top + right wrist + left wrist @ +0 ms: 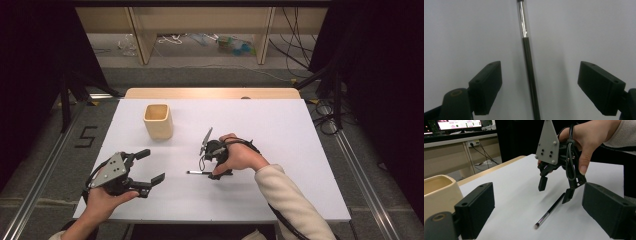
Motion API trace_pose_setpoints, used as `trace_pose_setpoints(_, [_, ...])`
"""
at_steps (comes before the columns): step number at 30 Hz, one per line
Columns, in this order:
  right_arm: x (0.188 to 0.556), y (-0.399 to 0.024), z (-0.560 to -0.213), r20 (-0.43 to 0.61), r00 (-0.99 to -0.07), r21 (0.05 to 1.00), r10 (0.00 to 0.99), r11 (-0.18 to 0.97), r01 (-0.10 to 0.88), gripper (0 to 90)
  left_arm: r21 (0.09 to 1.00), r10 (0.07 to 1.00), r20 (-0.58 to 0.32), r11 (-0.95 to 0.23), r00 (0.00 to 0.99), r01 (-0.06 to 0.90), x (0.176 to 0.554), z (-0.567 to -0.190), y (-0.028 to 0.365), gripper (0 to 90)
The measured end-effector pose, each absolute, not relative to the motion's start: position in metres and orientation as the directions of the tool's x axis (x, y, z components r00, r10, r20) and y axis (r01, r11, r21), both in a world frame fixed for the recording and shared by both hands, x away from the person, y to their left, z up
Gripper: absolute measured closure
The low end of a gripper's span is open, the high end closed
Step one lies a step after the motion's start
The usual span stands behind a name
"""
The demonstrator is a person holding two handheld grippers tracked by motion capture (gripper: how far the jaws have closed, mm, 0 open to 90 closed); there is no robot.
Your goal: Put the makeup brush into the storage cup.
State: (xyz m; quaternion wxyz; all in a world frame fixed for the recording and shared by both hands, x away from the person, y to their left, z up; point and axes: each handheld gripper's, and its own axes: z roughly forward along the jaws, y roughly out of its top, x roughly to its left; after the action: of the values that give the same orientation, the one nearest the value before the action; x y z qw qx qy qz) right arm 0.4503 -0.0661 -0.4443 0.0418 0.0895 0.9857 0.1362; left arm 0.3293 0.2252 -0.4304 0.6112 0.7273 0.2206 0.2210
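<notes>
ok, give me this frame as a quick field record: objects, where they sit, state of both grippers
surface: white table
pen: black and silver pen lying flat on the table, near the middle
cup: cream cup upright, toward the far left of the table, apart from the pen
right gripper: right gripper open, pointed down over the pen, jaws on either side of it, not closed on it
left gripper: left gripper open, holding nothing, at the near left, facing the pen
contact: no grasp yet
</notes>
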Motion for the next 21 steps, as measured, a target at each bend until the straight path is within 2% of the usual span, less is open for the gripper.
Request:
trace_pose_setpoints(7, [0.448,-0.065,-0.451,-0.034,-0.984,0.21,0.177,0.964,0.166,25.5,0.987,0.591,0.051,-0.155,0.805,0.051,0.329,-0.43,0.225,10.7])
trace_pose_setpoints(12, [0.447,-0.066,-0.454,-0.027,-0.983,0.181,0.182,0.968,0.174,34.3,0.987,0.593,0.046,-0.152,0.804,0.056,0.329,-0.431,0.225,10.8])
trace_pose_setpoints(21, [0.447,-0.063,-0.459,-0.007,-0.984,0.137,0.18,0.975,0.177,39.3,0.987,0.591,0.049,-0.152,0.805,0.052,0.329,-0.43,0.225,10.8])
